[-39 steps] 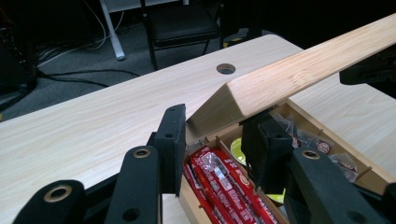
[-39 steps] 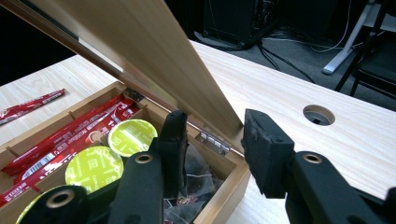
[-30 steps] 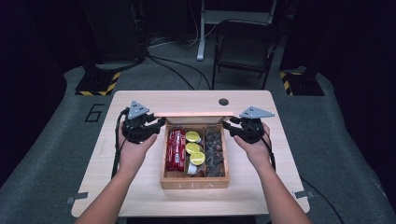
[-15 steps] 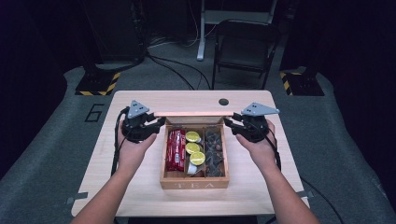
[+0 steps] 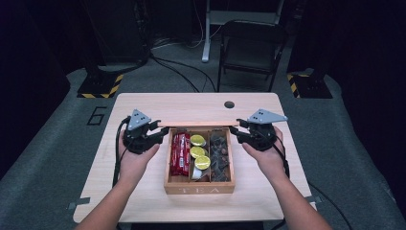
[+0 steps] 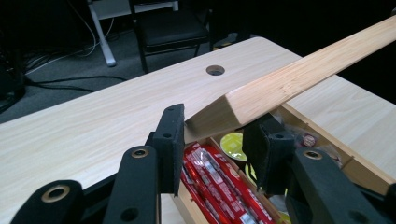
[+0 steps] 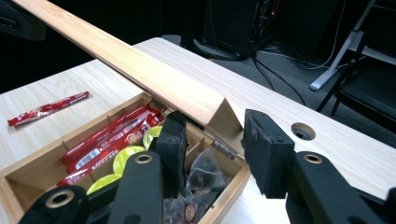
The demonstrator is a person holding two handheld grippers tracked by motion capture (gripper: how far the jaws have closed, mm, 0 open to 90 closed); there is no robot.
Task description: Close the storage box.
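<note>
Wood of a pale, straight-grained kind is making up the lid of a tea box, which is sitting near the middle of the table. The lid is standing raised on its hinges along the box's far edge, its end faces plain and square. The left gripper is pinching one end of the lid, and the right gripper is gripping the other. Red packets, yellow-green capsules and dark tea bags are lying in the box's three compartments.
</note>
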